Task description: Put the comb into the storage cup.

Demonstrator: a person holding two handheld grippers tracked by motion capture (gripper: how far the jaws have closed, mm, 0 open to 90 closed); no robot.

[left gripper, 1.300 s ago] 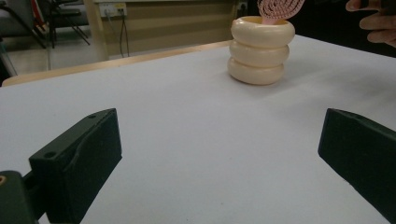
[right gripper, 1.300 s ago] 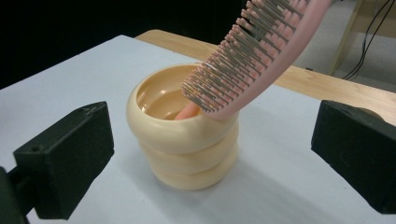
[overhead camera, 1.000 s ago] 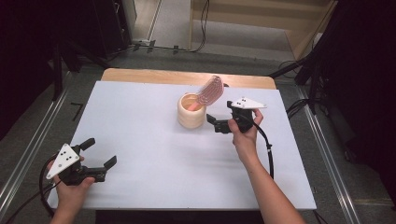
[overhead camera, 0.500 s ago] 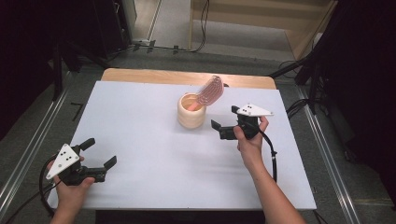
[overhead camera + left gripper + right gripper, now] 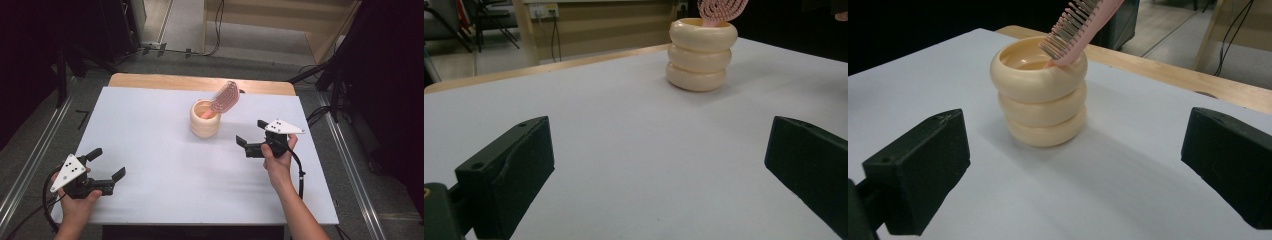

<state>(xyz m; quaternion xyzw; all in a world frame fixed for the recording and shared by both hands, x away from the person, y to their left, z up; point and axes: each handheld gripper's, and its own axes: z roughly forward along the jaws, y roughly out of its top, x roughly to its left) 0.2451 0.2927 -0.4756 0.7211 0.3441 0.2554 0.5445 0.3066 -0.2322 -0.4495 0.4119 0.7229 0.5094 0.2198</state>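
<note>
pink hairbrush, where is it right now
The pink hairbrush stands handle-down in the cream ringed cup, leaning over its rim, toward the far middle of the white table in the high view, left of the right gripper.

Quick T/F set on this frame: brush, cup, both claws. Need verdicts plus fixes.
1. The pink brush stands in the cream cup, its head leaning out over the rim. True.
2. The right claw is shut on the brush. False: its jaws are open and empty, apart from the cup.
3. The cup lies tipped on its side. False: it stands upright on the white table.
4. The left claw is open, near the table's front left corner. True.
5. The cup has a ribbed wall like three stacked rings. True.
6. The left claw touches the cup. False: bare table lies between them.
</note>
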